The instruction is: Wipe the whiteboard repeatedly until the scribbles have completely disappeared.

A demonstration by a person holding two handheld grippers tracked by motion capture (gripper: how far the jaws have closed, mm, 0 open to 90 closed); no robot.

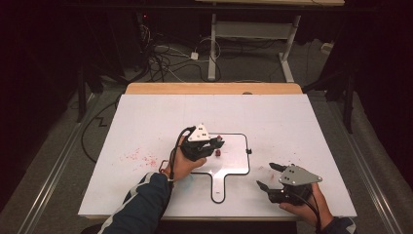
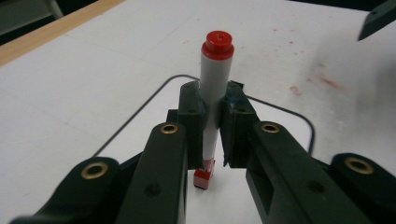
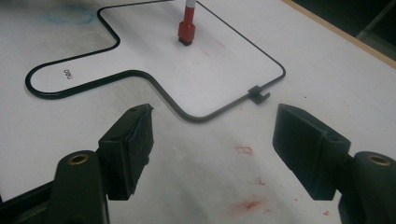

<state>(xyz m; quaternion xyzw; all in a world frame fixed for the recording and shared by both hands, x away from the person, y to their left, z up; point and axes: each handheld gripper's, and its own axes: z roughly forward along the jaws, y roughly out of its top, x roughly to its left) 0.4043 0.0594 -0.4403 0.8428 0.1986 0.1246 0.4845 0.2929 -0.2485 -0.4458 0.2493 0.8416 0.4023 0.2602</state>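
A white marker (image 2: 215, 74) with red ends stands upright, gripped by its barrel in my left gripper (image 2: 213, 100), which is shut on it. Its red lower end (image 3: 186, 29) touches a small paddle-shaped whiteboard (image 3: 140, 51) with a thin black rim and a short handle. From above, my left gripper (image 1: 216, 145) hovers over the left half of the whiteboard (image 1: 234, 161), the marker (image 1: 218, 150) under its jaws. My right gripper (image 1: 264, 175) is open and holds nothing, low over the table to the right of the handle. My right gripper (image 3: 212, 135) points toward the board.
The board lies on a large white table sheet (image 1: 272, 117) with a wooden strip (image 1: 214, 88) along the far edge. Red ink smears (image 1: 139, 157) mark the sheet left of the board, and more red ink smears (image 3: 247, 204) lie near my right jaws. A small black clip (image 3: 258, 93) sits on the board's rim.
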